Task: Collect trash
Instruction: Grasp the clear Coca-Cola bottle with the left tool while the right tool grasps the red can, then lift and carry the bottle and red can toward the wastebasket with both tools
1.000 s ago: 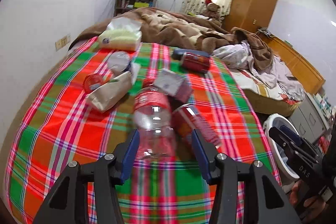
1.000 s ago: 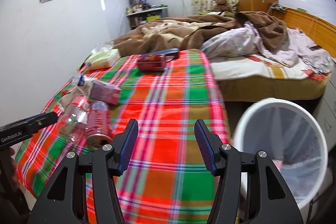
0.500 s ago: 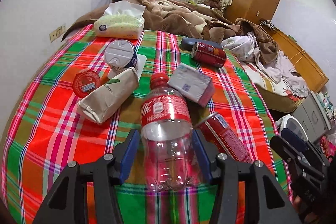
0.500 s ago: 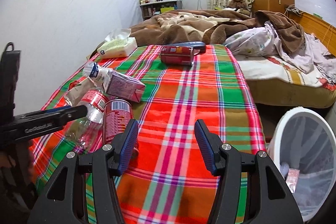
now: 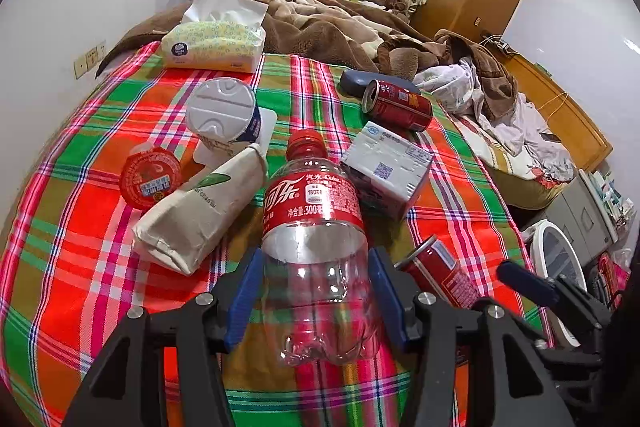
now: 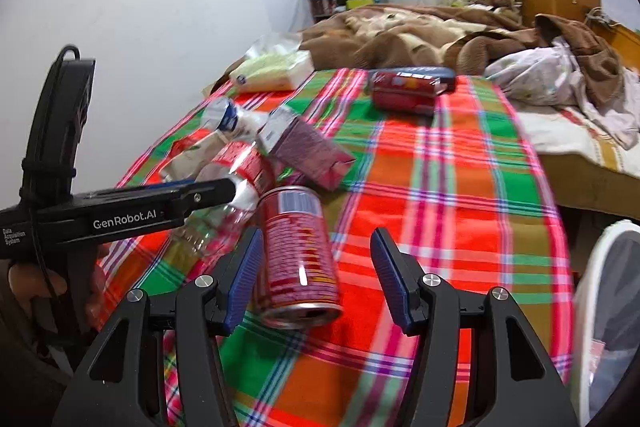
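Left wrist: wide-spread fingers (image 5: 245,297) flank the empty bottle (image 5: 316,259).

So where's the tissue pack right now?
In the left wrist view the tissue pack lies at the far left end of the plaid cloth, just behind the white cup and against the brown blanket.
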`<state>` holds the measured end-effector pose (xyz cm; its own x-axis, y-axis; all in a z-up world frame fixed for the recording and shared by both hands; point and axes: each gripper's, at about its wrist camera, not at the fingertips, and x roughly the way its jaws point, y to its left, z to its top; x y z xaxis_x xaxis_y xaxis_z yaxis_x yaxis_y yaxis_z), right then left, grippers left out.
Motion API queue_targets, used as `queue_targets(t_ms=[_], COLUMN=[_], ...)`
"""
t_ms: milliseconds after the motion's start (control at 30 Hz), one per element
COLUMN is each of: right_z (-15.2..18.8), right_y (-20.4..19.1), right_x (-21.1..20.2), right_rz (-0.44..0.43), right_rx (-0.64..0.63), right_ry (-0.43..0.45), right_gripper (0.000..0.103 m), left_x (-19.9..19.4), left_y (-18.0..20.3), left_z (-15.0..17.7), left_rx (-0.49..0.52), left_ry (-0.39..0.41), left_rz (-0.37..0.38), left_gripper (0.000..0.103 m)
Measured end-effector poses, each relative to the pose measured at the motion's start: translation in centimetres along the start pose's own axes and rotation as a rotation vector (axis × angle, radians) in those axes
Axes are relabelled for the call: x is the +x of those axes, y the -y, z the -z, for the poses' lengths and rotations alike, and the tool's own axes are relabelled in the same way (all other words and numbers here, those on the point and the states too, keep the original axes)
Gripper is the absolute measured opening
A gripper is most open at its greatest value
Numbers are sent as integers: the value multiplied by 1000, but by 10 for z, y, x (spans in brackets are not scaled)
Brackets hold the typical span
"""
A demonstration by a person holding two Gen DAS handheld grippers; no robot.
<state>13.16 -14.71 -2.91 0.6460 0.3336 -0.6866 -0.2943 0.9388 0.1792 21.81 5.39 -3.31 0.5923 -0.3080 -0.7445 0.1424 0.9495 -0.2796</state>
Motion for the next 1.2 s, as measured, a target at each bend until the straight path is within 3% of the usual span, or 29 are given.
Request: queue_targets(t_ms=[367,433,633,1000,1200], right_z=[-2,-3,-7,-11,-11], right_y=[-4,-1,11,31,37], right_x=[29,32,32,33,33], right_rz=[10,13,36,56,65], right_rx=[-22,-9,35,78,89], right_ry=[-84,-99,-83,-78,-71], right_gripper=[58,58,55,55,55], left_x=[4,8,17,50,50], left_y=[-1,-1,5,15,13], left_z=[-10,-13,-19,-30,-31], left_rx=[25,22,41,95,57], left_ry=[-16,-28,-37,-85,-71], left_rz=[-8,-11,-25,-76,-67], left_gripper=[55,59,64,65,63])
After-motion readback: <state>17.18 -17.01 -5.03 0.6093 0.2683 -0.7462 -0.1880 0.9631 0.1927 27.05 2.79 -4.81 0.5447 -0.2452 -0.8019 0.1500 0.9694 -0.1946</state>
